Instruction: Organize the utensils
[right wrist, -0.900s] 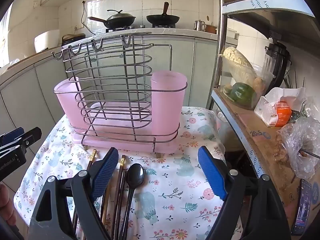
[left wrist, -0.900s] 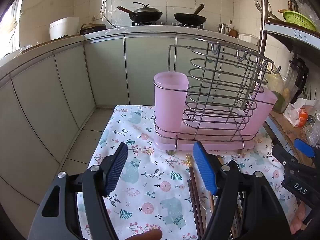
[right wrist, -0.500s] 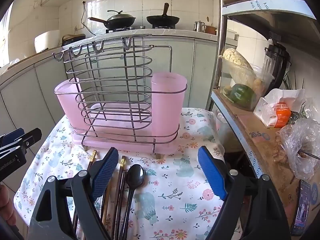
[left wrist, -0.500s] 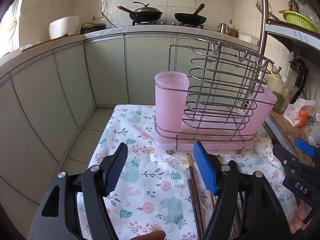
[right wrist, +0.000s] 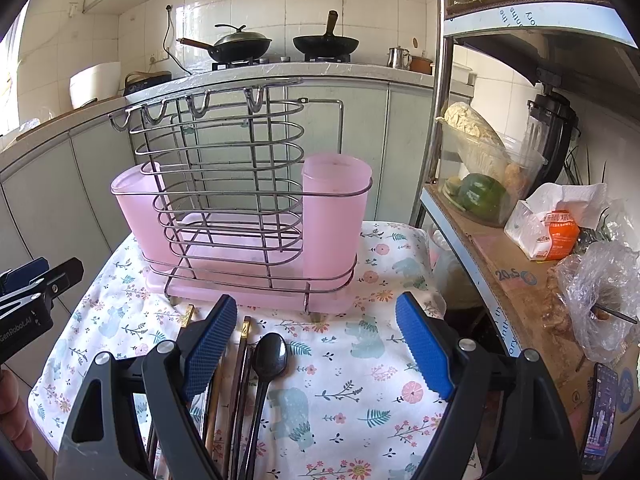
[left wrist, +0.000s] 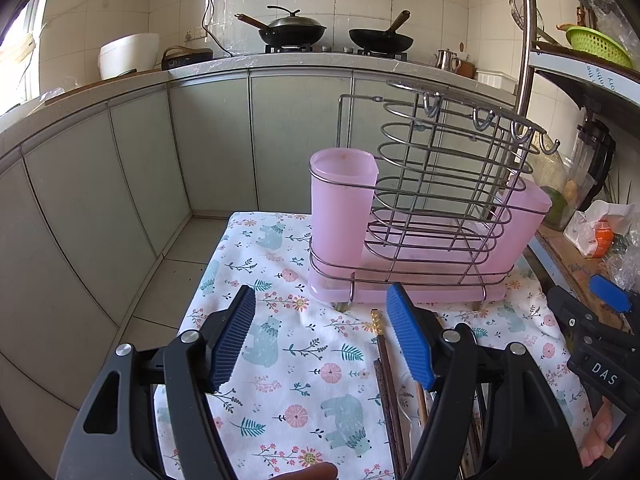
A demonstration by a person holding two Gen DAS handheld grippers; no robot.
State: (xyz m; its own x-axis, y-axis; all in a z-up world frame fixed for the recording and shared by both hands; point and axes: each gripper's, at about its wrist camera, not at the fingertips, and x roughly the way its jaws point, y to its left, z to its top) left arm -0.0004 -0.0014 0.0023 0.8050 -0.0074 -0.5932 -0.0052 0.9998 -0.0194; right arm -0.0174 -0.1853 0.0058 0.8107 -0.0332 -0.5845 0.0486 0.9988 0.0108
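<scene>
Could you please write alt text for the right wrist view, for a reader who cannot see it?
The right gripper, its jaws open and empty, hovers over a black spoon and chopsticks lying on a floral tablecloth. Behind them stands a wire utensil rack with pink cups, kitchen counters beyond.

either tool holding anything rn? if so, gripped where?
Nothing held. Left tool and right tool are both open over the cloth; spoon and chopsticks lie untouched.
</scene>
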